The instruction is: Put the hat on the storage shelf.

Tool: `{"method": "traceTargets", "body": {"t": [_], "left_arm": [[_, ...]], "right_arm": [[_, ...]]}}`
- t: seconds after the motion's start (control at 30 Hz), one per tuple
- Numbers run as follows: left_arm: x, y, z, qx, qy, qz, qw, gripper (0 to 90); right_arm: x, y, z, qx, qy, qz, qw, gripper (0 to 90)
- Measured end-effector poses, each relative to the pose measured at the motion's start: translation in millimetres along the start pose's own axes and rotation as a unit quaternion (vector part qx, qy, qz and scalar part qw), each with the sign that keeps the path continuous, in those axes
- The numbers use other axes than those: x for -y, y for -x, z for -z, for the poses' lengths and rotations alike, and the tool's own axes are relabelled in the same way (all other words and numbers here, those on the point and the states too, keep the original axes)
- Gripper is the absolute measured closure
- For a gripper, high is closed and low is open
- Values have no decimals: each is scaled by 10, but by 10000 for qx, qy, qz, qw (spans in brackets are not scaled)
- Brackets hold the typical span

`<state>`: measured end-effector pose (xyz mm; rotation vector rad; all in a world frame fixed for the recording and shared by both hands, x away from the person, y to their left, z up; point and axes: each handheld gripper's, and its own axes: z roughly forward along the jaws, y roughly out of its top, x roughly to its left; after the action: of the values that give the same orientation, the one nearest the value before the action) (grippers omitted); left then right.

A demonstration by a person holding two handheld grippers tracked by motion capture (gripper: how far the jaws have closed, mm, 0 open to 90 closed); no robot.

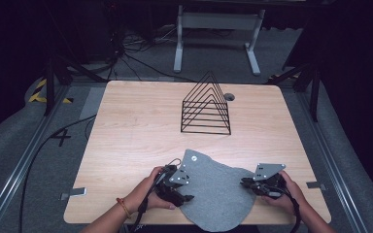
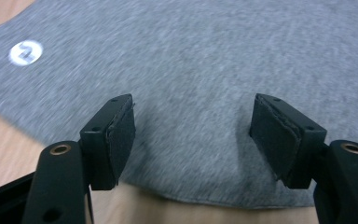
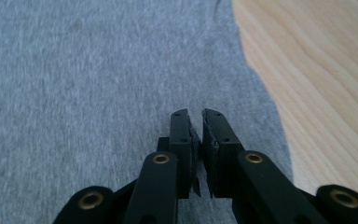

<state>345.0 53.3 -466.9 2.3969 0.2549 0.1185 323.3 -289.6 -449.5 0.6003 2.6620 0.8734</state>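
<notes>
Grey felt cloth [image 1: 213,191] lies flat at the near edge of the surface [image 1: 136,126], its near hem reaching or slightly overhanging that edge between the person's two hands. Left hand-held gripper [image 1: 183,194] sits at the cloth's left border with its jaws spread wide; in the left gripper view the pads [image 2: 121,135] stand well apart above the grey cloth, with the cloth's curved hem just beneath them and nothing between them. Right hand-held gripper [image 1: 245,183] rests at the cloth's right border with its jaws drawn nearly together; in the right gripper view only a thin slit separates the pads [image 3: 216,140], and whether a pinch of fabric is caught there cannot be told. A small white round label [image 2: 25,52] marks the cloth toward its far left corner. Judgement: the work stands at the grasping stage, one side perhaps secured and the other not yet taken. The next move calls for the left jaws to descend onto the hem and close on it, low enough to catch the thin fabric against the wood. A black wire rack [image 1: 206,104] stands well apart on the far half, leaving broad bare wood between it and the cloth for lifting or folding; room is tightest along the near edge.
</notes>
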Motion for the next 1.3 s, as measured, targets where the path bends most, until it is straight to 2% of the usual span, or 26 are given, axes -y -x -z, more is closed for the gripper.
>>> {"method": "traceTargets", "body": {"t": [0.07, 0.1, 0.13, 0.17, 0.33, 0.47, 0.67, 0.8, 0.9, 0.97, 1.03, 1.1, 1.13, 1.17, 1.2, 1.23, 1.3], "left_arm": [[21, -58, 27, -139, -22, 69, 9999, 315], [30, -83, 33, -206, -9, 118, 9997, 317], [33, -112, 42, -269, -32, 71, 9996, 316], [41, -153, 49, -342, -26, 153, 9993, 320], [64, -363, 78, -551, -64, 338, 9979, 335], [41, -489, 73, -802, -96, 353, 9961, 341], [-22, -715, 21, -902, -105, 514, 9945, 359], [-64, -827, -28, -1027, -52, 687, 9923, 359], [-99, -870, -57, -1210, -47, 664, 9904, 358], [-114, -869, -62, -1298, -51, 652, 9894, 358], [-121, -844, -35, -1289, -59, 661, 9894, 349], [-129, -802, 35, -1220, -24, 671, 9903, 336], [-135, -705, 160, -1130, 140, 717, 9909, 335], [-135, -705, 160, -1130, 140, 717, 9909, 336], [-137, -646, 230, -1038, 202, 703, 9919, 342], [-138, -568, 279, -925, 237, 670, 9932, 342], [-133, -355, 323, -838, 126, 351, 9958, 360]], "right_arm": [[-11, -16, -9, -103, 21, -14, 9999, 846], [-22, -33, -11, -108, -9, 19, 9999, 849], [-34, -52, -18, -116, -23, 66, 9999, 856], [-58, -103, -28, -213, -34, 150, 9997, 864], [-121, -217, -58, -379, -58, 313, 9988, 881], [-186, -306, -96, -527, -60, 443, 9976, 885], [-314, -448, -174, -787, -83, 591, 9951, 887], [-428, -543, -256, -931, -63, 721, 9930, 887], [-574, -653, -368, -1037, -4, 816, 9913, 878], [-598, -667, -389, -1049, 14, 810, 9912, 863], [-665, -692, -435, -1022, 45, 830, 9913, 829], [-720, -642, -413, -1005, 211, 790, 9916, 813], [-734, -590, -374, -979, 350, 681, 9922, 808], [-734, -590, -374, -979, 350, 681, 9922, 808], [-752, -450, -285, -739, 533, 538, 9944, 807], [-752, -450, -285, -739, 533, 538, 9944, 807], [-755, -276, -219, -408, 596, 465, 9963, 830]]}}
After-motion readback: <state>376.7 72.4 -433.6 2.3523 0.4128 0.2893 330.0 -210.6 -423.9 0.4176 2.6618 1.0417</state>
